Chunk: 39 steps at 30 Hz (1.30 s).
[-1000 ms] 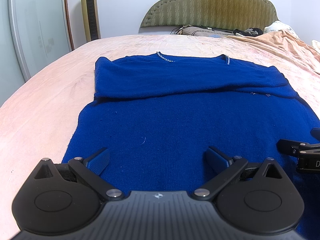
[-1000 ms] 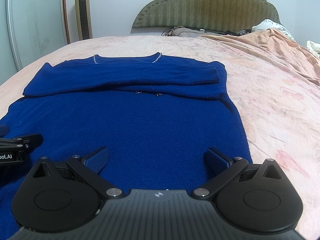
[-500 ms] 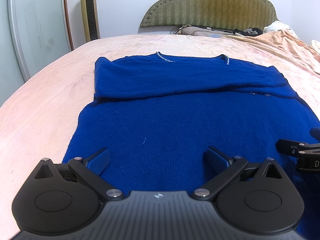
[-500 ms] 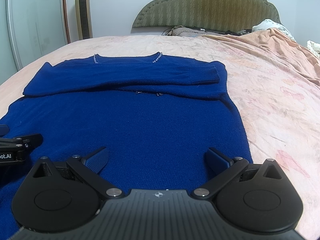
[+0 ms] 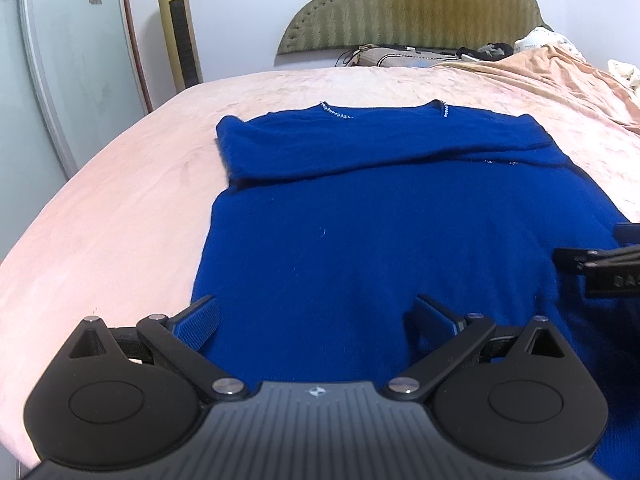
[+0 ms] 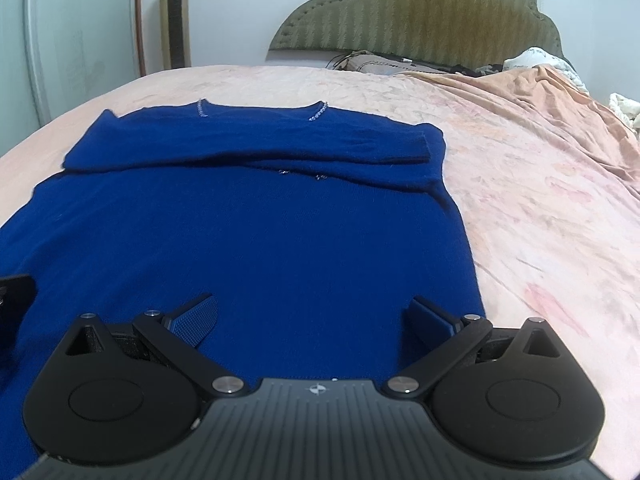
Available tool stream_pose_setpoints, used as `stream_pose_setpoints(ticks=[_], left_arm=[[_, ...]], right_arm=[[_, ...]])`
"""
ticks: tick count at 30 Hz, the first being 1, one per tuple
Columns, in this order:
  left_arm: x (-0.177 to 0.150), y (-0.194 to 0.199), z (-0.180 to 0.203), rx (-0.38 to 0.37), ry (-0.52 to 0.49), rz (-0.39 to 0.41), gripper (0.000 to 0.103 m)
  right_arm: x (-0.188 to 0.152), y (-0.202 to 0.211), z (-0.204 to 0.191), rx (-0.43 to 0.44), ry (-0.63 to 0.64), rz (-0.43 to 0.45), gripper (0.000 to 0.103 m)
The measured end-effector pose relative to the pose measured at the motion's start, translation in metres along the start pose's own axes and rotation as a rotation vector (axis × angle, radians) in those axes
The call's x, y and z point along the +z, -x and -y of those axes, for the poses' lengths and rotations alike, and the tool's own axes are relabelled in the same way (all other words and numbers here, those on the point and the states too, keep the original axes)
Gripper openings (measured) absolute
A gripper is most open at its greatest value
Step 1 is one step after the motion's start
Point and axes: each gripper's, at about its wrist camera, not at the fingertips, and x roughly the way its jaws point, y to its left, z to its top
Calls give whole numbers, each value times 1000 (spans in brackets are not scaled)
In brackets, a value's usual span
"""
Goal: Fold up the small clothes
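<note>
Blue sweater (image 5: 380, 240) lies flat on the pink bedsheet (image 5: 120, 208), roughly mid-bed. Left side: wide bare sheet between the sweater's left edge and the bed edge, lots of room. Right side: bare sheet (image 6: 540, 220) too, rumpled further out toward the far right. Beyond the collar, clear sheet up to the headboard (image 6: 420, 8) and a clutter of stuff at its base (can't ID).

Left gripper (image 5: 316, 314): jaws wide apart, nothing between them, low over the near hem area; left finger sits about over the sweater's left edge. Right gripper (image 6: 314, 312): also spread wide, empty, over the near right part of the sweater; right finger close to the sweater's right edge. Both near each other, side by side: right gripper's tip shows at right edge of left view (image 5: 600, 268), left one clipped at left edge of right view.

Sweater: solid royal blue knit, collar far from cams w/ small sparkly trim (image 6: 318, 114) at the neckline. Both sleeves folded across the chest, forming a band; cuff end (image 6: 424, 146) visible on the right. Body below the band smooth, few wrinkles.

Hidden/unclear: near hem blocked by gripper bodies in both views. Whether fingers touch the fabric: can't tell. Sweater's lower right corner in left view is dark and cut off by the frame.
</note>
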Motion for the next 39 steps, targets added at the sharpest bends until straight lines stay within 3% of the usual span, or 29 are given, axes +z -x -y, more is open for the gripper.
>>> stream_pose_setpoints(ticks=[14,25,33,39], left_arm=[[-3,6,5,26,-19,-16,103],[-7,9,-1,10,-11,-29,103],[-18,34,-27,-37,-40,-13,103],[-35,52,-62,-111,1,-29,103]], right_arm=[[-16,45,-3,73,46,-15,103],[-22,54,-3,118,52,-20,103],[-23,71,13,226,35,4,101],[-28,83,56,228,-57,-12,100]])
